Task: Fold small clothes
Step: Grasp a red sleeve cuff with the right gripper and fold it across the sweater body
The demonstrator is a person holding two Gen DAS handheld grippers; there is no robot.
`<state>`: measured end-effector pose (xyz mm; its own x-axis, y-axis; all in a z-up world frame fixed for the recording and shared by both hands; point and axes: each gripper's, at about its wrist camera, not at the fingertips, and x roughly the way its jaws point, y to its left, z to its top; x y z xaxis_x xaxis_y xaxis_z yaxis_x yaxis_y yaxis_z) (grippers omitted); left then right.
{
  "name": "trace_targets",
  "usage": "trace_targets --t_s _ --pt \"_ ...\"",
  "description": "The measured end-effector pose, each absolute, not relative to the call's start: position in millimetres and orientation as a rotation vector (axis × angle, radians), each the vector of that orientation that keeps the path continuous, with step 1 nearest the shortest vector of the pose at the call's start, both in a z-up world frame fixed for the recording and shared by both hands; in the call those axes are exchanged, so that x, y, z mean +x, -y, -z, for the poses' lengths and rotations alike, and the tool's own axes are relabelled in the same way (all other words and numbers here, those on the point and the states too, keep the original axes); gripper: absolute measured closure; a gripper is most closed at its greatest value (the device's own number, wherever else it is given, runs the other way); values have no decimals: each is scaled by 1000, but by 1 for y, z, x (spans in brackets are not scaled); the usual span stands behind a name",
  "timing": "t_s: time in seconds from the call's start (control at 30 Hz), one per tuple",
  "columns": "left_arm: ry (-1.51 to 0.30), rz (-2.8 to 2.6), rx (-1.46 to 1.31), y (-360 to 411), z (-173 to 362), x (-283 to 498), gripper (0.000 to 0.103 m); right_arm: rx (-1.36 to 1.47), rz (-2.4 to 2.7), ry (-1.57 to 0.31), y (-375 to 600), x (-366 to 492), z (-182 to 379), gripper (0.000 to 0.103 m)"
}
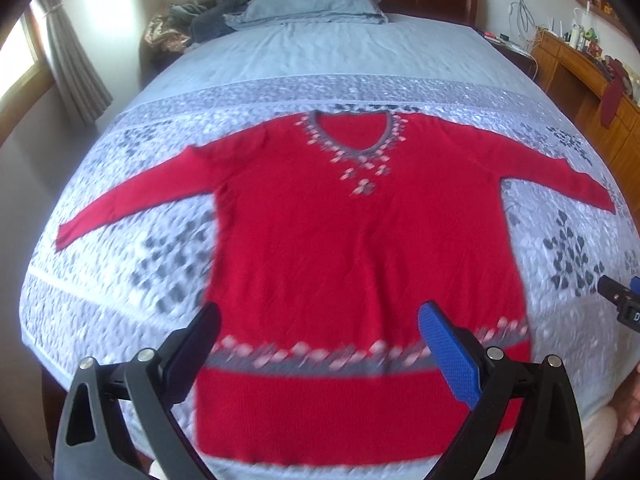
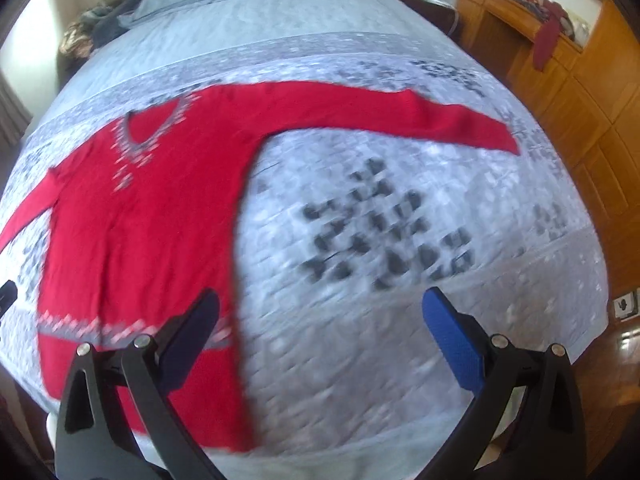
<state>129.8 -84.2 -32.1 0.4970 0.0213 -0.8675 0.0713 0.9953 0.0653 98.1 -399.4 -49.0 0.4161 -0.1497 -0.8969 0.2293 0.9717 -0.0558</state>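
Red sweater (image 1: 352, 248) flat on quilted bed (image 1: 360, 52)

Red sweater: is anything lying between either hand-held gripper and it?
Nothing visible. The red sweater lies spread on the quilt. The left hand-held gripper hangs open above its hem; the right hand-held gripper is open beside its body.

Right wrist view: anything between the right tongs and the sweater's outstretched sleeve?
Only bare quilt with a dark leaf print lies between the open right tongs and the red sweater's sleeve, as the right wrist view shows.
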Motion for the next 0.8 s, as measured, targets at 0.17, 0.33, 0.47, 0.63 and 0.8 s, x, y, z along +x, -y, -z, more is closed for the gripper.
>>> trace_targets --t_s 0.17,0.33,0.47,0.63,0.8 --pt "-1020 82 172 173 44 198 4 165 283 -1153 507 152 66 3" --pt "-1021 139 194 253 66 259 4 276 395 -1175 642 202 87 3" --pt "-1043 155 185 305 88 298 4 380 409 -1220 729 230 113 3" --pt "-1048 157 216 332 104 315 4 484 356 -1234 777 250 142 27" --pt "-1060 149 236 334 117 323 4 487 346 -1247 778 254 152 34"
